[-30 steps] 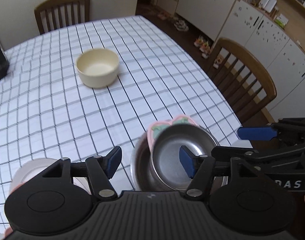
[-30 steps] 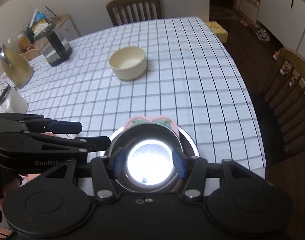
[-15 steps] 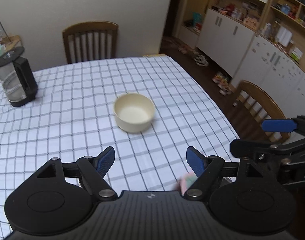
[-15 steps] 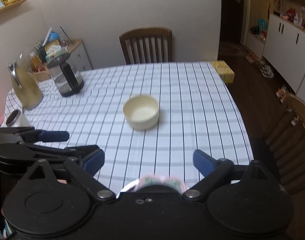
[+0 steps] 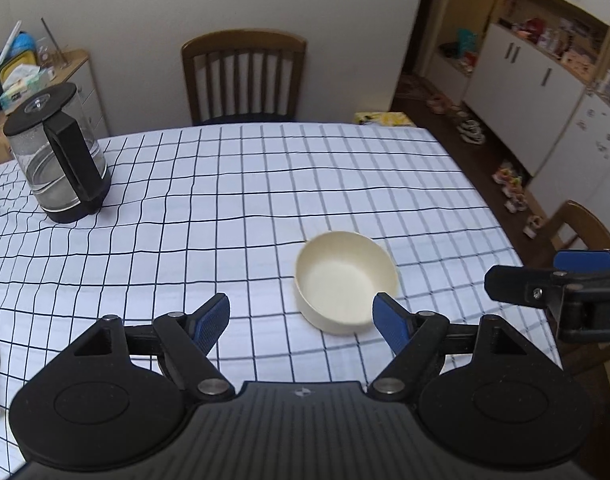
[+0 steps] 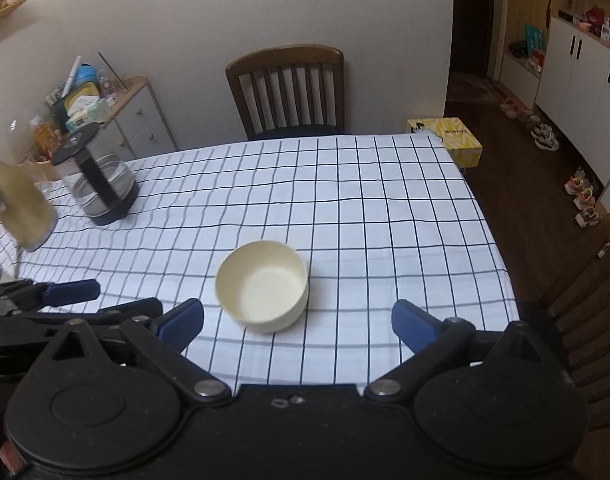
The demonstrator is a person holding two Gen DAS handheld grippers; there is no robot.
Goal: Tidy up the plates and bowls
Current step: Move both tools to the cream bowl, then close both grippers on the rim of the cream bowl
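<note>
One cream bowl [image 6: 262, 290] on table, beyond open fingers [image 6: 180, 321].

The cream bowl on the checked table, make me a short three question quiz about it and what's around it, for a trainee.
1. True or false: the cream bowl is upside down on the checked tablecloth.
2. Multiple choice: what stands on the table near its far left corner? A) a glass kettle with a black lid B) a stack of plates C) a metal pot
3. Fill in: the right claw is ____, with nothing between its blue pads.

Key:
1. False. It stands upright, its hollow showing.
2. A, the glass kettle.
3. Open.
</note>
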